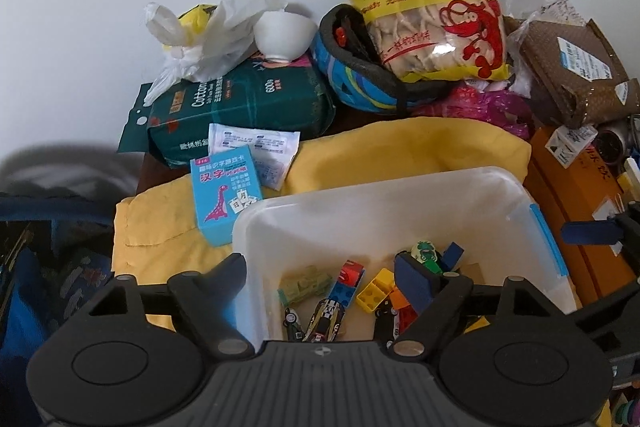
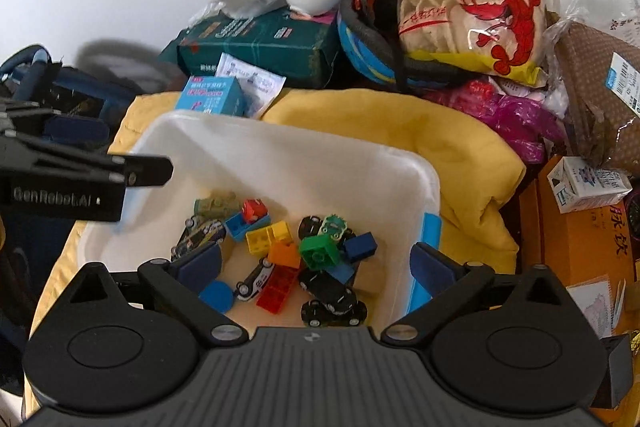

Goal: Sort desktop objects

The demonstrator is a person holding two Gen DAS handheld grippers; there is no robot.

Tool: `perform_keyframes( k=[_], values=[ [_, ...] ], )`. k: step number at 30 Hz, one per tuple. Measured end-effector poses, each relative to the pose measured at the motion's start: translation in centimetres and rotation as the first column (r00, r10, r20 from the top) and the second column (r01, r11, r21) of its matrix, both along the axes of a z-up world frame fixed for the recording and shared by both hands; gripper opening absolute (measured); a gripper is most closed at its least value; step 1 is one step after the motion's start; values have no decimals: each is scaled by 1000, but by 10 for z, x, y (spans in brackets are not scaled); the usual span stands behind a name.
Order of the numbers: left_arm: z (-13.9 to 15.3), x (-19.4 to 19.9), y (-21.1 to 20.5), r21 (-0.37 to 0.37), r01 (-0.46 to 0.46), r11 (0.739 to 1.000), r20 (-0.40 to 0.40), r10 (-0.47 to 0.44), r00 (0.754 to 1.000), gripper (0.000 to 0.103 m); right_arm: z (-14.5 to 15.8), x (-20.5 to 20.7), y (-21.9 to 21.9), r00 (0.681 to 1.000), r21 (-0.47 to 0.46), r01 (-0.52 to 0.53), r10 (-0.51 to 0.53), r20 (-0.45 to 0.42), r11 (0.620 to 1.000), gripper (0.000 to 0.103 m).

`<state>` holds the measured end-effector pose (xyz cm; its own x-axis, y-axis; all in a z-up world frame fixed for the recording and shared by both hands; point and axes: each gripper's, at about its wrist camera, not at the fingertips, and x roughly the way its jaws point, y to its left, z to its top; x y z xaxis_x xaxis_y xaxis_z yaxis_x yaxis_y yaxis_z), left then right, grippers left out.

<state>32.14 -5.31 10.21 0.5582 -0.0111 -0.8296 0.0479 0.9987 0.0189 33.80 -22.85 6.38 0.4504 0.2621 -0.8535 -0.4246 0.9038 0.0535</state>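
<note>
A yellow cloth covers the middle of the tabletop, and on it sits a translucent white bin with blue latches on its sides. Behind the cloth, against the pale wall, clutter is heaped: a yellow bag of shrimp crackers leaning on a blue helmet, a dark green pack of cotton tissues with a white bowl tipped over on top beside a knotted white plastic bag, and to the right a brown parcel above an orange box. A light blue card box printed with a pink dinosaur lies on the cloth, touching the bin's far left corner, with white sachets just behind it. Inside the bin lie the small toys: a black toy car nearest the right camera, a green brick, a yellow brick, an orange brick, a red brick, a white toy car, a blue disc and an olive toy vehicle. The left tool hangs over the bin's left wall with its jaws wide apart, one on each side of that wall, gripping nothing. The right tool hangs over the bin's right side, jaws likewise spread, nothing between its blue pads.
</note>
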Motion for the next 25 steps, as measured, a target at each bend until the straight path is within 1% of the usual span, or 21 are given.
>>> perform_keyframes(
  k=[4, 9, 11, 17, 21, 23, 25],
  values=[
    [-1, 3, 6, -19, -28, 999, -15, 27, 1000, 85, -1, -1, 0, 1000, -1, -2, 2, -6, 1000, 103],
    [-4, 6, 10, -25, -41, 999, -31, 40, 999, 87, -4, -3, -1, 1000, -13, -3, 3, -8, 1000, 103],
    [-5, 6, 10, -37, -38, 999, -40, 37, 999, 87, -5, -3, -1, 1000, -21, -3, 3, -7, 1000, 103],
    [-6, 5, 8, -28, -27, 999, -53, 25, 998, 87, -6, -3, -2, 1000, -30, -2, 2, -12, 1000, 103],
    [-6, 4, 8, -19, -28, 999, -44, 27, 999, 88, -6, -4, -1, 1000, -35, -8, 8, -8, 999, 103],
    [-5, 3, 8, -28, -34, 999, -36, 33, 999, 88, -7, -5, -1, 1000, -34, -9, 8, -8, 999, 103],
    [-5, 3, 8, -24, -33, 999, -35, 33, 999, 90, -8, -6, -1, 1000, -34, -9, 8, -9, 999, 103]
  ],
)
